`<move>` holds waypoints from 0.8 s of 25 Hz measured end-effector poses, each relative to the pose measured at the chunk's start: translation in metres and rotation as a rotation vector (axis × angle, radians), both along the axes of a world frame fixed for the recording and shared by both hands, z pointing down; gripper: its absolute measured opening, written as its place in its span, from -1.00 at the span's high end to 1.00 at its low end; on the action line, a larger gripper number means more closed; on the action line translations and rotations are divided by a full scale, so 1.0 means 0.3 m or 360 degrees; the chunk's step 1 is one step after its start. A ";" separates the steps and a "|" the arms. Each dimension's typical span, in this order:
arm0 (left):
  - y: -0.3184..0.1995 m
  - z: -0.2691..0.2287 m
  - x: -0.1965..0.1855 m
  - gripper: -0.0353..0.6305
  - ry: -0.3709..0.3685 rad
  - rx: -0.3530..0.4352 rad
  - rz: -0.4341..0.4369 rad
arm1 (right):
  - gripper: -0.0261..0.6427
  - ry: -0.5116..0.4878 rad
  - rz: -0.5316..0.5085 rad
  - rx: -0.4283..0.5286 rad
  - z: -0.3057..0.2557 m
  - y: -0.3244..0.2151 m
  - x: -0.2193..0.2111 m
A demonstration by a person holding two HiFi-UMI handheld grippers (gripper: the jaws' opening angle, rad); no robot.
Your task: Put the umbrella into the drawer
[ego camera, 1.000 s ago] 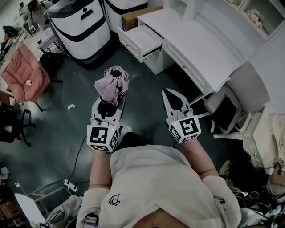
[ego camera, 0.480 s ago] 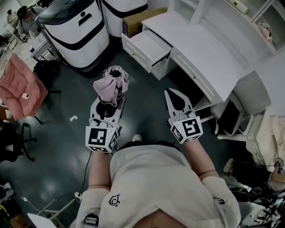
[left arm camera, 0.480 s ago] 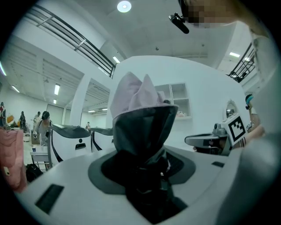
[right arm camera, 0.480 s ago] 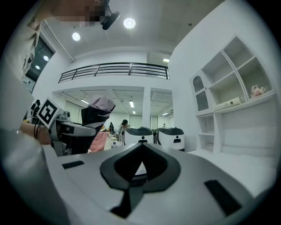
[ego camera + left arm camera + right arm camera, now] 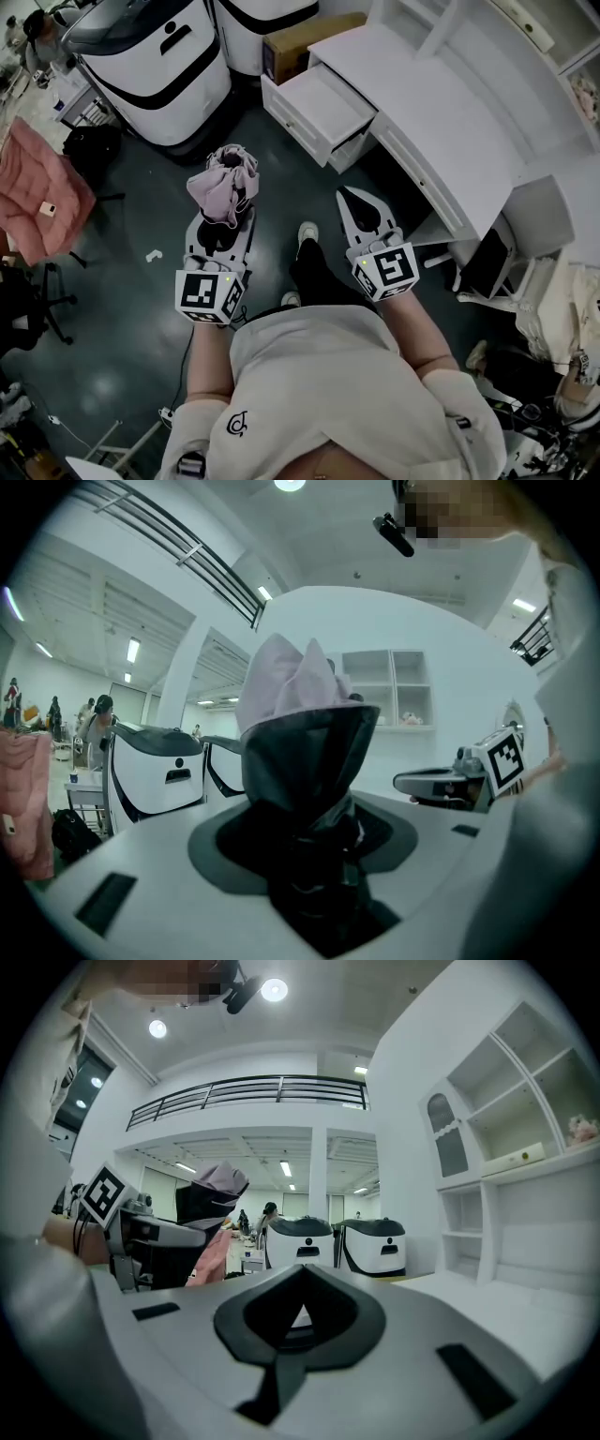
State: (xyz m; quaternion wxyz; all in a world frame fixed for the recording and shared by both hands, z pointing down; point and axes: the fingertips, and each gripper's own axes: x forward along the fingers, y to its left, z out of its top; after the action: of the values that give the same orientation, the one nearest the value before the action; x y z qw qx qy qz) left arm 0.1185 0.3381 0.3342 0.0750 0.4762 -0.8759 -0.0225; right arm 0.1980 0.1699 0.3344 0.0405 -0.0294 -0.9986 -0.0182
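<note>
Left gripper [image 5: 221, 228] is seen clamped on the folded umbrella [image 5: 223, 183]. The dark lower part of the bundle is pinched between its jaws, and the pink canopy stands out beyond the tips. In the left gripper view the umbrella [image 5: 300, 752] fills the gap between the jaws of the left gripper [image 5: 314, 855]. This hold is unchanged from a second ago.

Right gripper [image 5: 359, 208] is held beside it, on the side nearer the desk [image 5: 450, 112]. Its jaws are brought together with nothing between them, as is confirmed where the right gripper [image 5: 298, 1312] is viewed along its own jaws.

A leg and shoe [image 5: 307, 234] are now seen between the two grippers; a second ago only a shoe tip showed by the left gripper.

The umbrella is carried over the dark floor [image 5: 141, 206], apart from the desk. The drawer [image 5: 323, 103] is pulled out of the desk at the end next to the cardboard box [image 5: 300, 42]. Compared with a second ago, desk and drawer are shown larger and further right in the head view. White-and-black machines [image 5: 155, 66] are parked beyond the drawer, away from the desk.
</note>
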 end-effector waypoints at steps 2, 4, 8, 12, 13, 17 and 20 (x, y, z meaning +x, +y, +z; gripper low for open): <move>-0.053 -0.004 -0.093 0.21 -0.0013 -0.0012 -0.0022 | 0.90 -0.0013 -0.0027 -0.0001 -0.008 -0.058 -0.107; -0.098 -0.008 -0.170 0.21 -0.0029 -0.0024 -0.0033 | 0.90 -0.0028 -0.0040 -0.0018 -0.011 -0.112 -0.200; -0.174 -0.008 -0.300 0.21 -0.0033 -0.0037 -0.0061 | 0.90 -0.0047 -0.0082 -0.0027 -0.015 -0.191 -0.357; -0.342 -0.027 -0.515 0.21 -0.0050 -0.0060 -0.0086 | 0.90 -0.0061 -0.0138 -0.0030 -0.032 -0.349 -0.598; -0.385 -0.026 -0.561 0.21 -0.0054 -0.0068 -0.0084 | 0.90 -0.0057 -0.0149 -0.0027 -0.026 -0.386 -0.648; -0.539 -0.005 -0.711 0.21 -0.0039 -0.0094 -0.0041 | 0.90 -0.0026 -0.0124 -0.0048 0.008 -0.523 -0.790; -0.647 0.018 -0.798 0.21 -0.0025 -0.0122 0.0034 | 0.90 -0.0016 -0.0075 -0.0065 0.023 -0.609 -0.861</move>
State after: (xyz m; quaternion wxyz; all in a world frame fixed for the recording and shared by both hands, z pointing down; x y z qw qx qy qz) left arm -0.1209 0.1439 0.3397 0.0866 0.4826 -0.8714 0.0155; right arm -0.0602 -0.0128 0.3412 0.0344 -0.0535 -0.9980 0.0009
